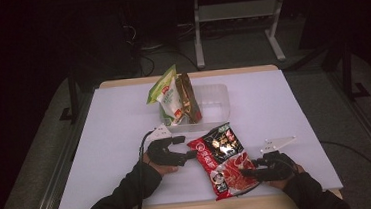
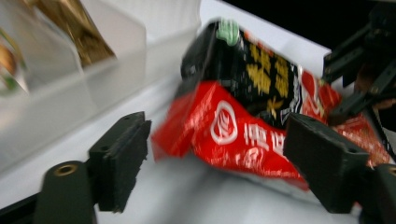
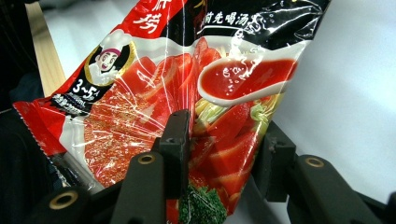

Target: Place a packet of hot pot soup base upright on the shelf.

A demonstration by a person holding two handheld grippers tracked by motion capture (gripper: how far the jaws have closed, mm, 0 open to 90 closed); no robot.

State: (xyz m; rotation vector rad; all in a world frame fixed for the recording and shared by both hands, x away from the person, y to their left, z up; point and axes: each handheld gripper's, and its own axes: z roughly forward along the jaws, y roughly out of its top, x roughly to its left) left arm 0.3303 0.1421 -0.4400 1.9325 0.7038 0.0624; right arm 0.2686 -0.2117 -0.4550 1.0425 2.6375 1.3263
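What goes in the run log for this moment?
right gripper: shut on red packet | left gripper: open beside packet | bin: two packets upright

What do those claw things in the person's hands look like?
Both are black. The left gripper and right gripper each have two chunky black jaws with brass-coloured rivets, and a grey three-cornered plate on top. A black cable trails from the left one. The sleeves are dark.

Red packet point(image 1: 223, 160) pinched by right tool point(image 1: 251, 171), left tool point(image 1: 189, 147) apart
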